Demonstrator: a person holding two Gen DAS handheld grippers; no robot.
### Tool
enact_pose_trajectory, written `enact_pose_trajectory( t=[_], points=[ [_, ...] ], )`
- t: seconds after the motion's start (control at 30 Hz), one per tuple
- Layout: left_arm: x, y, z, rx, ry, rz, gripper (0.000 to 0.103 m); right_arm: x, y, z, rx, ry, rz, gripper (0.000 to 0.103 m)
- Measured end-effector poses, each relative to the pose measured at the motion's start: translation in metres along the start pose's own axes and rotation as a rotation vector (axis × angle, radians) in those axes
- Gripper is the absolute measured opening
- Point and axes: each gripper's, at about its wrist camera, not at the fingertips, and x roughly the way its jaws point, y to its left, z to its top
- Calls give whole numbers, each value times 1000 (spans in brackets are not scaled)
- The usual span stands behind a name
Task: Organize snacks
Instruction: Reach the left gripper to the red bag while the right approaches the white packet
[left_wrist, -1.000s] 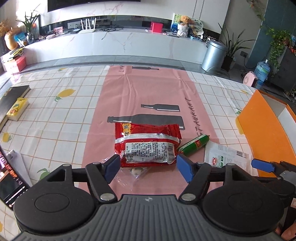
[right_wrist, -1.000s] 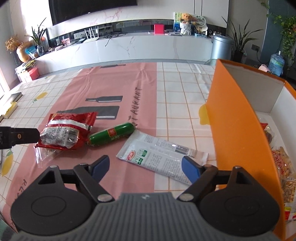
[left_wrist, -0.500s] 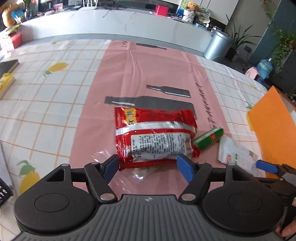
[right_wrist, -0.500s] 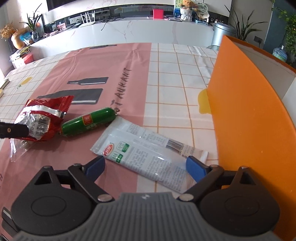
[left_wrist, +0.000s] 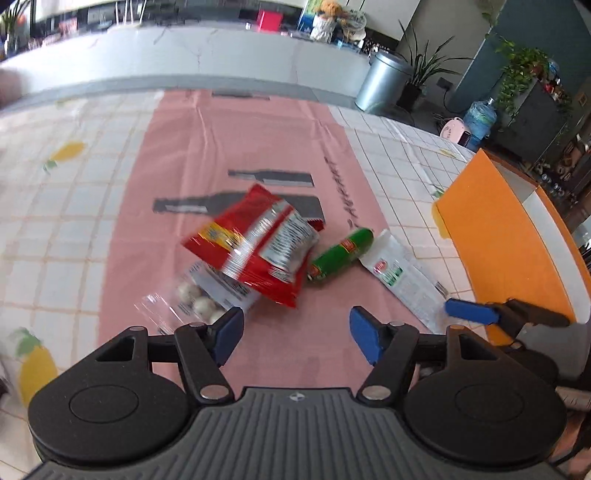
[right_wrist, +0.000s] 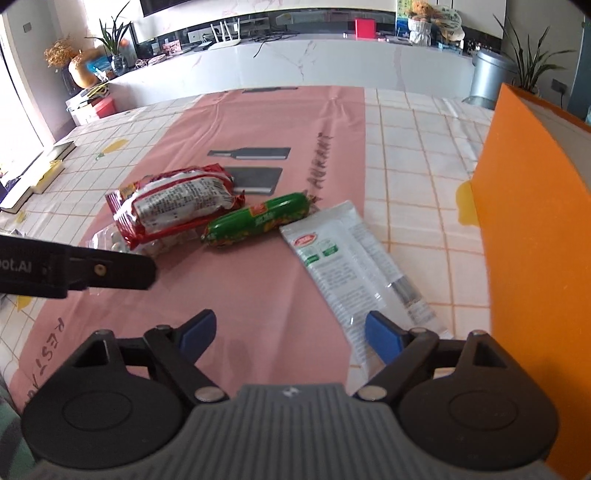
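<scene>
— What am I seeing, biggest first?
— The orange box (right_wrist: 532, 236) is standing right of the snacks. The red packet (right_wrist: 173, 201) is lying on the worktop (right_wrist: 258, 288), overlapping a clear bag (left_wrist: 199, 295), beside the green sausage (right_wrist: 258, 219).
— Grippers?
— I'm holding the left hand-held gripper (left_wrist: 295, 334) and right hand-held gripper (right_wrist: 291, 334) released, empty.

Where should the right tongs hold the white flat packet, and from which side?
Probably at the near end of the white flat packet, coming from the near side: it lies flat and lengthwise toward the open right tongs, and this end is clear of the green sausage.
</scene>
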Motion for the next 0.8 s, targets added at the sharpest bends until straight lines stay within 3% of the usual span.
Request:
enact_pose_trajectory(
  t=[0.27,0.47,0.6,0.8],
  points=[
    [11,-5,32,163,-55,75,86,20,-27,21,-29,-7,-61,85],
    [41,-5,51,264,12,116,86,32,-36,23,-19,-33,-58,86],
    [59,-3,56,335,76,92,86,37,-37,19,-16,-37,-30,86],
    [73,-3,62,443,98,73,88,39,-30,16,-41,-59,-31,81]
  ],
)
